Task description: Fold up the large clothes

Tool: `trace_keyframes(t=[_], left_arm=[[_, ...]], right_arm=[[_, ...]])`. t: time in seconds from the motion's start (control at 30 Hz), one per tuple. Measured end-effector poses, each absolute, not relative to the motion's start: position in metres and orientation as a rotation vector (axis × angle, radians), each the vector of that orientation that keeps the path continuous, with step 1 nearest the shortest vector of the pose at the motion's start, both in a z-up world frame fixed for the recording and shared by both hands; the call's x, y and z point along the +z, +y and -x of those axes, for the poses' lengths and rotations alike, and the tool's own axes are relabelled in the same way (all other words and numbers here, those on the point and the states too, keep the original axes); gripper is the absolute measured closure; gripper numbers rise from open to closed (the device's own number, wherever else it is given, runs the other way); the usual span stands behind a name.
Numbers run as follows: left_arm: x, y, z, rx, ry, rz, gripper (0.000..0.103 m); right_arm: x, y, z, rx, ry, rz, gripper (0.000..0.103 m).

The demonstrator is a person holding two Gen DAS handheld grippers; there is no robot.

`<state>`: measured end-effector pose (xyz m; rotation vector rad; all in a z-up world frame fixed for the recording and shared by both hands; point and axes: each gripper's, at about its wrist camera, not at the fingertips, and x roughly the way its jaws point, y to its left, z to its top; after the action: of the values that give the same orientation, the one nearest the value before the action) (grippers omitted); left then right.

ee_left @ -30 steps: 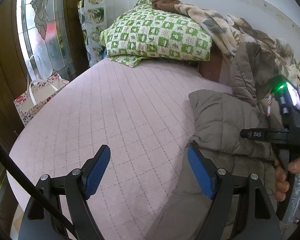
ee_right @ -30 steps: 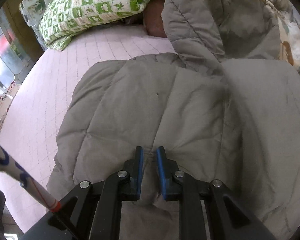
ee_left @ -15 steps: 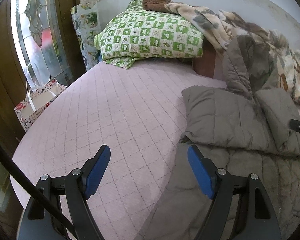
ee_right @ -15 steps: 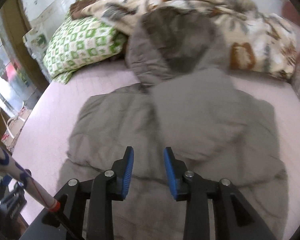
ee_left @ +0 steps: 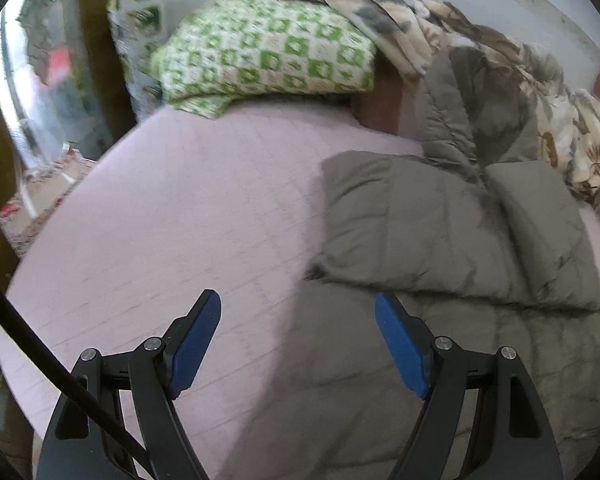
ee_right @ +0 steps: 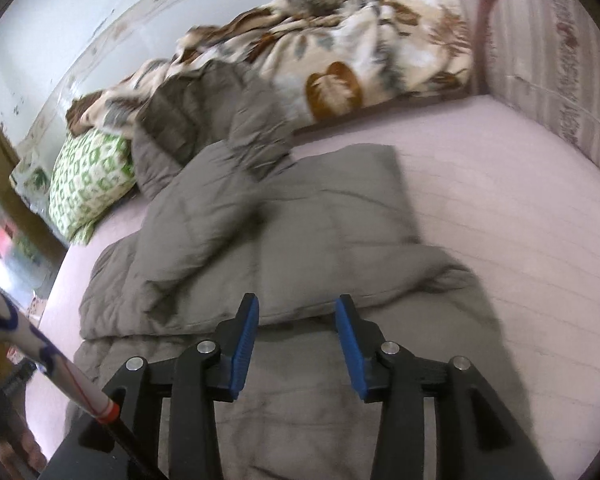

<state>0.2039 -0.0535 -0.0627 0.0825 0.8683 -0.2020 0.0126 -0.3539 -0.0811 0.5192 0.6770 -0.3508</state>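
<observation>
A large grey-brown quilted hooded coat [ee_left: 440, 232] lies on the pink bed, both sleeves folded in over its chest, hood up against the bedding. It also shows in the right wrist view [ee_right: 300, 232]. My left gripper [ee_left: 298, 332] is open and empty, held above the coat's left lower edge. My right gripper [ee_right: 296, 320] is open and empty, held above the coat's lower half, just short of the folded sleeves.
A green-and-white checked pillow [ee_left: 268, 56] and a floral blanket [ee_right: 340, 52] lie at the head of the pink quilted mattress [ee_left: 180, 216]. A padded bed end [ee_right: 548, 64] rises on the right. A door and a bag [ee_left: 40, 184] stand off the left side.
My right gripper opened, let go of the folded sleeve and pulled back from the coat, swinging right. The left gripper stayed open and drifted slightly right.
</observation>
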Motion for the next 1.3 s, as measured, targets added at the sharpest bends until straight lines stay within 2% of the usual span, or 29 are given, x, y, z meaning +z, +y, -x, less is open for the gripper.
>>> trace_keyframes(t=[0.2, 0.33, 0.57, 0.8, 0.83, 0.87, 0.9, 0.93, 1.17, 1.3], left_arm=[[-0.036, -0.121, -0.215, -0.381, 0.870, -0.043, 0.024], [-0.031, -0.198, -0.187, -0.495, 0.793, -0.193, 0.024], [-0.059, -0.329, -0.146, -0.595, 0.670, -0.518, 0.024], [-0.091, -0.400, -0.179, -0.499, 0.693, -0.657, 0.024], [-0.093, -0.401, -0.182, -0.494, 0.706, -0.658, 0.033], [-0.094, -0.403, -0.187, -0.487, 0.722, -0.646, 0.047], [-0.092, -0.401, -0.190, -0.496, 0.749, -0.621, 0.081], [-0.091, -0.397, -0.191, -0.492, 0.763, -0.604, 0.092], [-0.033, -0.330, -0.206, -0.440, 0.699, -0.418, 0.097], [-0.019, -0.283, -0.222, -0.359, 0.691, -0.362, 0.097]], right_arm=[[-0.075, -0.378, -0.005, -0.331, 0.644, -0.577, 0.057], [-0.070, -0.397, 0.004, -0.357, 0.613, -0.618, 0.055], [-0.073, -0.434, 0.023, -0.407, 0.588, -0.719, 0.055], [-0.077, -0.462, 0.040, -0.408, 0.558, -0.829, 0.054], [-0.077, -0.464, 0.041, -0.411, 0.555, -0.829, 0.054], [-0.077, -0.465, 0.041, -0.414, 0.553, -0.825, 0.054], [-0.076, -0.466, 0.041, -0.417, 0.555, -0.820, 0.054], [-0.077, -0.467, 0.040, -0.419, 0.559, -0.815, 0.054], [-0.082, -0.467, 0.037, -0.436, 0.590, -0.797, 0.054], [-0.083, -0.465, 0.035, -0.445, 0.596, -0.797, 0.054]])
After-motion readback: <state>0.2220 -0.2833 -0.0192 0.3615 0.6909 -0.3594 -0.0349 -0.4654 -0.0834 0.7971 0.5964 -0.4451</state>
